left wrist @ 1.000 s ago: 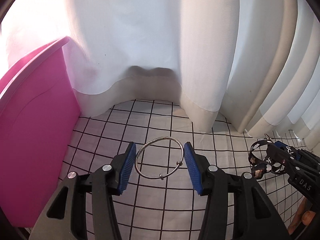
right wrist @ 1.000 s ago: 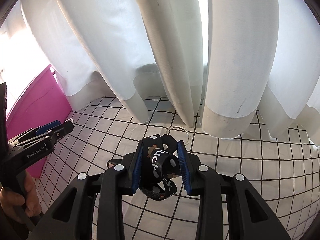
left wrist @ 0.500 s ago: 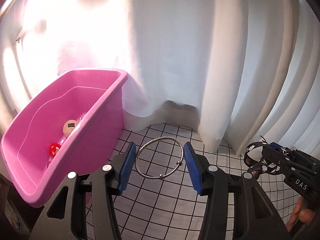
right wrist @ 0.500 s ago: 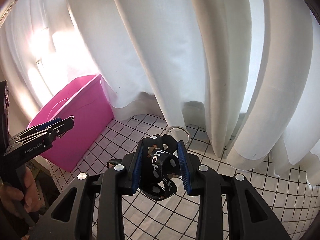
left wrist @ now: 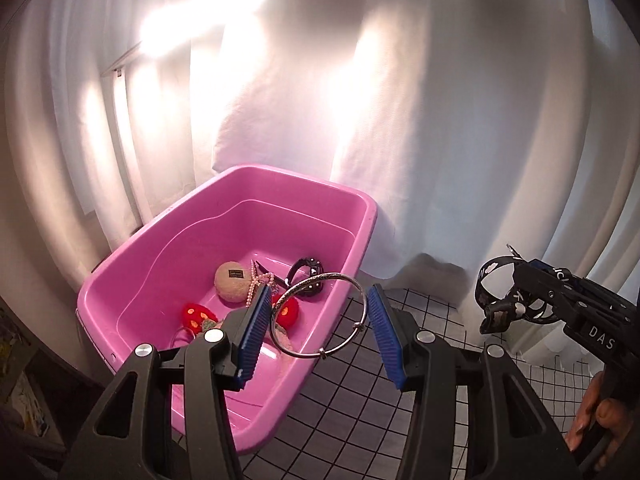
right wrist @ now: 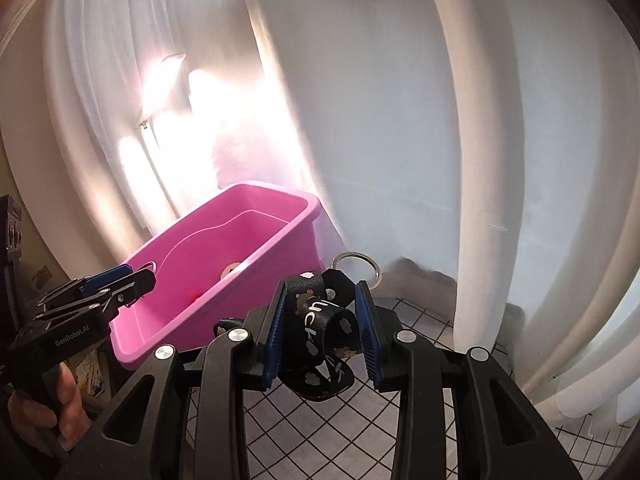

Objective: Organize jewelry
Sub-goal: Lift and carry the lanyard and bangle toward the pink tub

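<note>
The left hand-held gripper (left wrist: 316, 334) holds a thin silver bangle (left wrist: 319, 315) between its blue pads, and the bangle hangs right over the near edge of the pink tub (left wrist: 224, 256). The right hand-held gripper (right wrist: 320, 334) is squeezed tight on a black strap with little clouds and white letters on it (right wrist: 320, 344), and a metal ring (right wrist: 357, 269) sticks out at the far end of that strap. It is off to the right of the tub, above the counter with the black grid cloth (left wrist: 352, 412). In the tub there are already some things: a round fuzzy ball (left wrist: 234, 282), a string of pearls (left wrist: 260, 284), two red fuzzy bits (left wrist: 196, 316) and a black band (left wrist: 306, 276). White curtains (right wrist: 420, 140) hang close behind. The job now looks like dropping both pieces into the tub. To do it well, the left one should go a bit more over the middle of the tub, so the bangle does not hit the rim and bounce out onto the counter. It should come low before the pads open, so the bangle lands soft. The right one has farther to go. It should cross over the tub's wall without bumping the other gripper, then let the strap fall clear of the pads, since floppy cloth can catch on them.
</note>
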`<state>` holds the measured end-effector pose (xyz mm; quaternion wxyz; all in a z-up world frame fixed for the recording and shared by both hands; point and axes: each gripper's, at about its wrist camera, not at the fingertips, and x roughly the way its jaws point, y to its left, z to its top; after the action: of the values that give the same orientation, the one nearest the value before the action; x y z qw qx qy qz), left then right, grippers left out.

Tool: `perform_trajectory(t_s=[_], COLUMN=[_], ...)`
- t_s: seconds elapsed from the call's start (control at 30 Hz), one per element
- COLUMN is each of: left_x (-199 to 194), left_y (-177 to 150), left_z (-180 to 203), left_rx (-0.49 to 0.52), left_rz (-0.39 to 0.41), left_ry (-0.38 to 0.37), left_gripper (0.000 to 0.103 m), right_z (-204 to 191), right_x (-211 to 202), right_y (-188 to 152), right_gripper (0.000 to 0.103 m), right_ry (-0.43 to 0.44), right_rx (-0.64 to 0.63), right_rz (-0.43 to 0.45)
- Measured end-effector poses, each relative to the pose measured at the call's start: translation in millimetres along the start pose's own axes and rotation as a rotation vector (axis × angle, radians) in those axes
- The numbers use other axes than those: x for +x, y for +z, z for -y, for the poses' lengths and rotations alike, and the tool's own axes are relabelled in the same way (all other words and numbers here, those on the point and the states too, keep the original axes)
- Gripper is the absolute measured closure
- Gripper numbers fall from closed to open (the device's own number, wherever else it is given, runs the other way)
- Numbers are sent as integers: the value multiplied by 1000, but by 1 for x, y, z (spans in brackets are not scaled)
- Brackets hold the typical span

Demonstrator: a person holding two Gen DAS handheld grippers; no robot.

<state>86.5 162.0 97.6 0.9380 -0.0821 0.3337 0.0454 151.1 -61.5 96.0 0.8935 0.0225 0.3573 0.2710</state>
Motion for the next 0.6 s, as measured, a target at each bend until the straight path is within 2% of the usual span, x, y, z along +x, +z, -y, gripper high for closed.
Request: perform_trajectory(t_s=[0.2,0.6], left_x=[14,57], left_y=[19,32], left_z=[-54,-124], left_rx=[-48,-129], left_rz=[10,-66], left_ry=[29,43], left_gripper=[55,55], right_z=[-43,-97], right_x=[35,118], right_y=[33,74], right_gripper=[70,70], right_ry=[46,105], right_rx=[-51,-107], right_rz=[-22,-134])
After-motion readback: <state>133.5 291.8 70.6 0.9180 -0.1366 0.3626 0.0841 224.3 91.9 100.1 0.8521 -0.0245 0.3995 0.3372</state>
